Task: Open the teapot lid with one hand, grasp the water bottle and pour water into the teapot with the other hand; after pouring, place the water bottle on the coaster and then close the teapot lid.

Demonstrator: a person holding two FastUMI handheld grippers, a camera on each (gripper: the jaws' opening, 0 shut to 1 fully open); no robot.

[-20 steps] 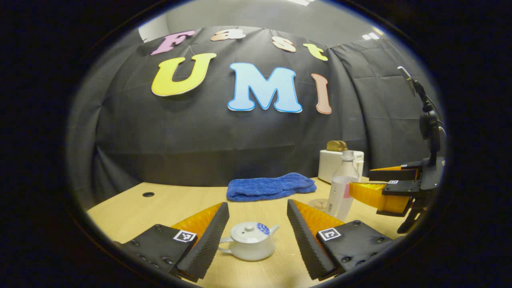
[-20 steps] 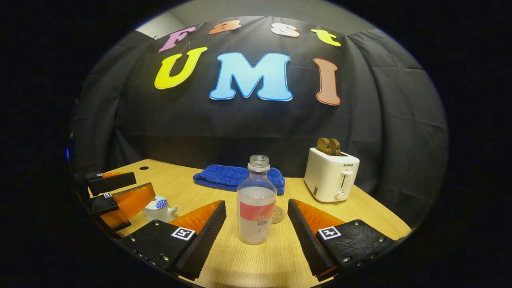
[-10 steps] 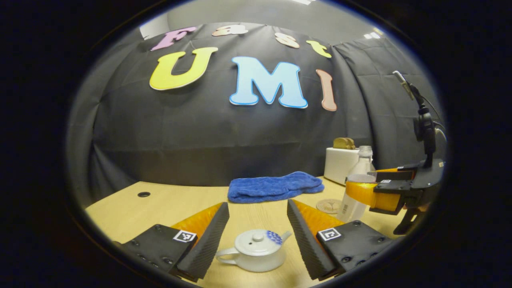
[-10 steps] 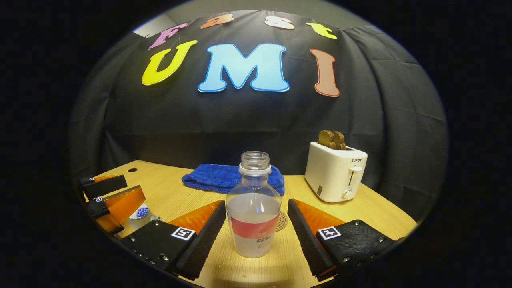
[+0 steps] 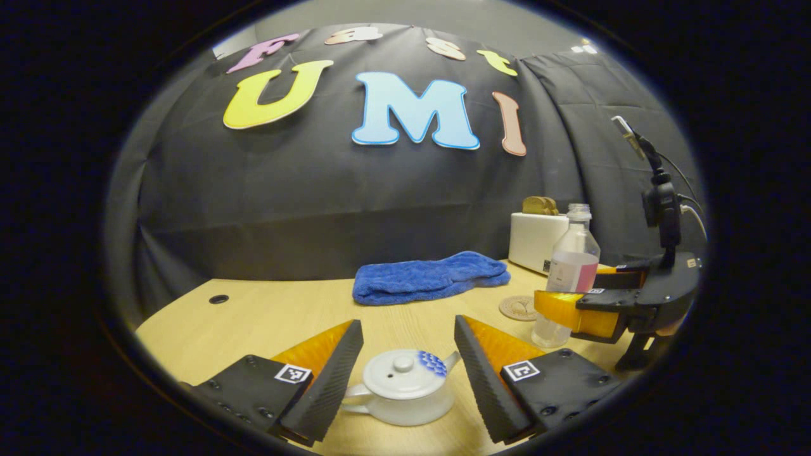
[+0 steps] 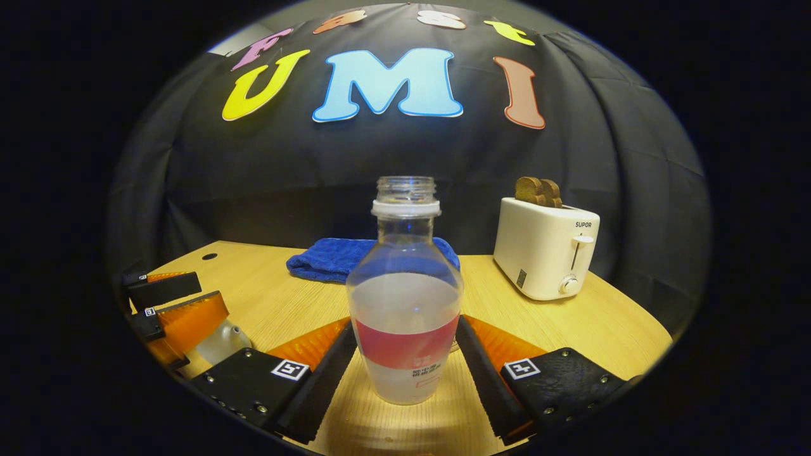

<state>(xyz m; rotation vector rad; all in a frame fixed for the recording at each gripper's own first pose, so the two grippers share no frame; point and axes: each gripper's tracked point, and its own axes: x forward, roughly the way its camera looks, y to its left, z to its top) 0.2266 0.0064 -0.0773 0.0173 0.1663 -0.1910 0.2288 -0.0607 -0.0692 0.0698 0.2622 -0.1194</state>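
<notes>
Left gripper (image 5: 408,373): wide open, holds nothing; the teapot (image 5: 399,396) stands between its fingers, not touched.
Right gripper (image 6: 405,370): open around the bottle (image 6: 405,304); fingers close at both sides of the lower body, but I cannot tell if they touch it.
Lid (image 5: 402,367): on the teapot, knob up.
Coaster (image 5: 518,308): on the table (image 5: 279,316), just left of the bottle, beyond the teapot.
Step, I judge: reaching for both grasps.
To do well: lower the left fingers to the knob and close softly; squeeze the bottle at its label band, keep it upright, because it has no cap.
</notes>
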